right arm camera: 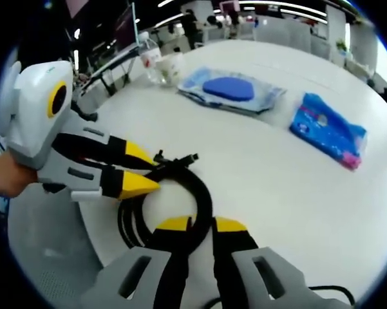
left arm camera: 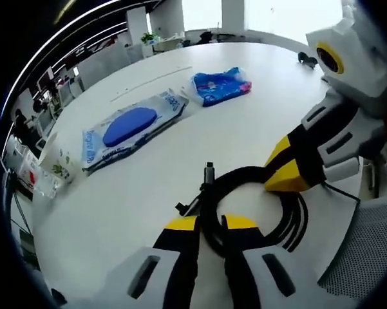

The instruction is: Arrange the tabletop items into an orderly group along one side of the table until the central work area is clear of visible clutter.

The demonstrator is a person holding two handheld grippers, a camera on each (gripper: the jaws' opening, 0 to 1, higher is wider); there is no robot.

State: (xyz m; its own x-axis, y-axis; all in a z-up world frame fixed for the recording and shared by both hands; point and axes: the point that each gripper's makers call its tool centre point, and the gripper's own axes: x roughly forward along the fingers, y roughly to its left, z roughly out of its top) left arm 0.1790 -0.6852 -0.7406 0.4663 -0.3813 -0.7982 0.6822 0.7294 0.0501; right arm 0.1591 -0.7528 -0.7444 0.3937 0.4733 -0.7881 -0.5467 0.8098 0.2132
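A coiled black cable (left arm camera: 261,209) with a plug end lies at the near edge of the white table (left arm camera: 245,90). My left gripper (left arm camera: 210,223) is shut on one side of the coil. The right gripper (left arm camera: 280,168) reaches in from the right and clamps the coil's far side. In the right gripper view the cable (right arm camera: 196,187) passes between my right gripper (right arm camera: 201,224), which is shut on it, and the left gripper (right arm camera: 145,170) holds the coil from the left. A blue pad in a clear bag (left arm camera: 129,125) (right arm camera: 228,89) and a blue packet (left arm camera: 220,85) (right arm camera: 328,129) lie farther out.
A printed white cup (left arm camera: 58,164) (right arm camera: 172,64) and a clear plastic container (right arm camera: 151,63) stand at the table edge beyond the bagged pad. A small black object (left arm camera: 307,60) sits at the far side. A grey mesh chair (left arm camera: 367,251) (right arm camera: 45,251) is close to the near edge.
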